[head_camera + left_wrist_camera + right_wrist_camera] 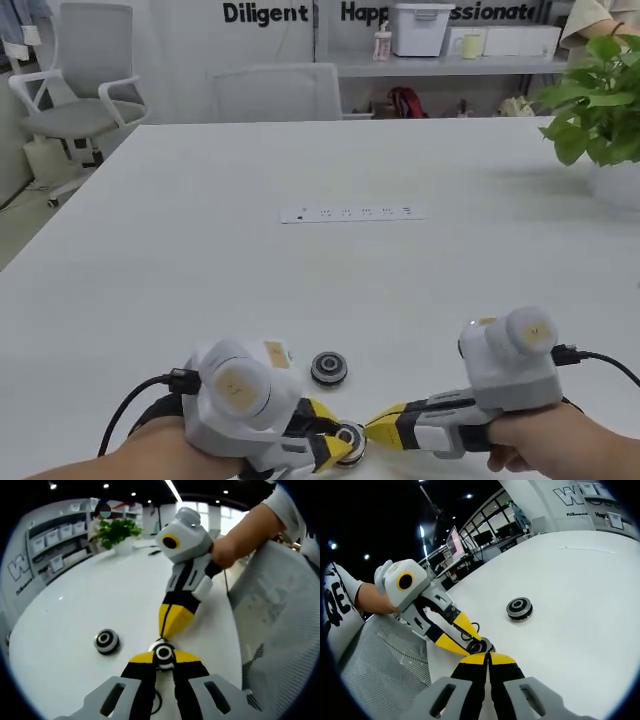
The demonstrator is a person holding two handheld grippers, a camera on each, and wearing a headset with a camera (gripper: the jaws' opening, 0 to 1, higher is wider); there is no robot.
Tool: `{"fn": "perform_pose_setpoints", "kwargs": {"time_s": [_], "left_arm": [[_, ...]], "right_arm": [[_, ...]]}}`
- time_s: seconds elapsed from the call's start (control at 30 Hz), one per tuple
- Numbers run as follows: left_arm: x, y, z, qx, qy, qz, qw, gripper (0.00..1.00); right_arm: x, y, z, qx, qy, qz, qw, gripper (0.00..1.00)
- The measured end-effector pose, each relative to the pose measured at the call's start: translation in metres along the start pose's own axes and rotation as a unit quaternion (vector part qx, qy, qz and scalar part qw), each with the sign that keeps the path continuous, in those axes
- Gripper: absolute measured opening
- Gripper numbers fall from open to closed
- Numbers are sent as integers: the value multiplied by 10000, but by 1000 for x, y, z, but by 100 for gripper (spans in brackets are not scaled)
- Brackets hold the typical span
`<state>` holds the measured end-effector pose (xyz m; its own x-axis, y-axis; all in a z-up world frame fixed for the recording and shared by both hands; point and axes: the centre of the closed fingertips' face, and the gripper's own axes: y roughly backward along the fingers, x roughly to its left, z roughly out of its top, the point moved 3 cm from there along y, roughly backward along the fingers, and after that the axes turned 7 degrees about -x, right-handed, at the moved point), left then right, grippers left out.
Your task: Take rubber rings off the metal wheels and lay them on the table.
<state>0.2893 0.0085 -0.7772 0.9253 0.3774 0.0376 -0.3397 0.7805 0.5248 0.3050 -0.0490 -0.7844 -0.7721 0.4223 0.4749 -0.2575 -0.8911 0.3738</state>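
metal wheel [164, 652] in left hand-held gripper [164, 657]; right hand-held gripper [488, 656] shut; head view: chair [88, 70]

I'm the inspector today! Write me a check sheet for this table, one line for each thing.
Surface: white table.
Job's things: held wheel at the near edge; loose wheel flat on the table just beyond it.
Clutter: power strip mid-table.
Grippers: left tool shut on the held wheel; right tool shut, tips at that wheel.
Cables: left cable and right cable, both black, trailing from the tools.
Surroundings: plant far right; chair and shelf behind.
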Motion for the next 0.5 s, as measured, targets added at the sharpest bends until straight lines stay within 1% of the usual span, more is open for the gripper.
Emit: {"fn": "perform_pose_setpoints", "kwargs": {"time_s": [0.2,0.4,0.5], "left_arm": [[0,0,0,43,-29,40,10000,12],[0,0,0,75,-48,69,9999,12],[0,0,0,91,-41,58,9999,12]], "right_arm": [[2,0,0,-24,-241,15,9997,0],[3,0,1,-10,-259,35,9997,0],[4,0,1,-8,-323,61,9995,0]]}}
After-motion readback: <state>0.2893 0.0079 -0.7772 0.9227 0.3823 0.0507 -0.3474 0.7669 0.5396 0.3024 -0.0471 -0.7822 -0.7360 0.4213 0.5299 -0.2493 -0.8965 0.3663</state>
